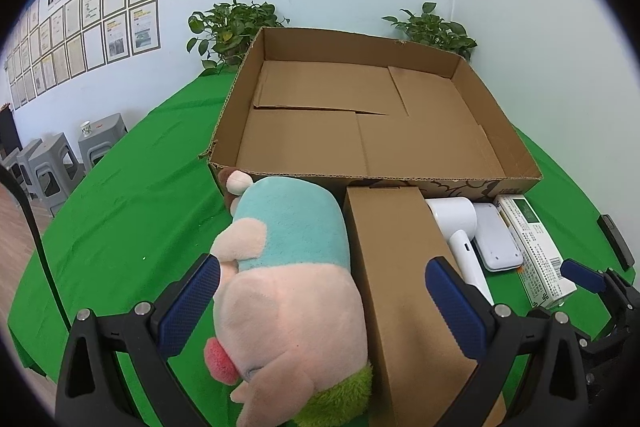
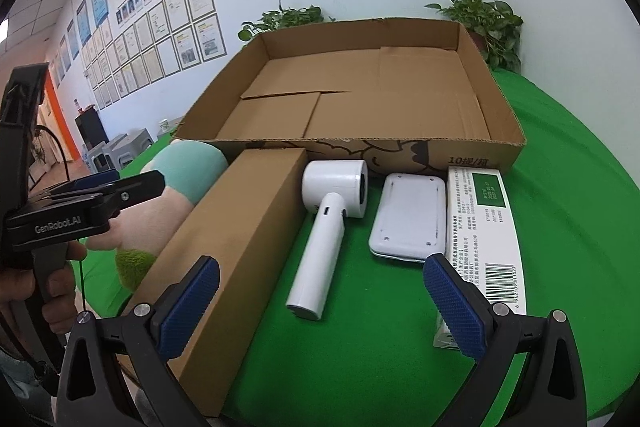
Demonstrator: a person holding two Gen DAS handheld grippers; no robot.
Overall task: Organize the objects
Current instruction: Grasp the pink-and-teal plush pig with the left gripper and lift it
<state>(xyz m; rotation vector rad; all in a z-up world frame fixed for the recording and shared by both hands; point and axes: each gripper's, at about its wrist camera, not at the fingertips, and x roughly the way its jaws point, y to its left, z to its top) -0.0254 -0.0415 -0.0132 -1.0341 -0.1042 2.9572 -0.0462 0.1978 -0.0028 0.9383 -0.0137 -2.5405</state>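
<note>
- I am reading "GenRobot.AI" in pale lettering on the black body of the left tongs (image 2: 120, 187), seen side-on from the right wrist camera.
- The open cardboard tray (image 2: 472, 153) is showing "10提/箱" on its near wall, beside dark cartoon line art.
- The white carton (image 2: 486, 227) with a green panel is carrying a barcode and small Chinese print too fine for me to read.
- I am holding the left tongs (image 1: 322, 301) released, their blue pads straddling the plush toy (image 1: 288, 291) and the long brown box (image 1: 404, 279).
- I am keeping the right tongs (image 2: 320, 301) released too, above the white handheld fan (image 2: 332, 223) and white flat device (image 2: 408, 217).
- Everything is sitting on a green-covered surface (image 2: 560, 227); potted plants (image 1: 228, 27), framed documents (image 1: 116, 7) and grey stools (image 1: 52, 163) are lining the pale wall.
</note>
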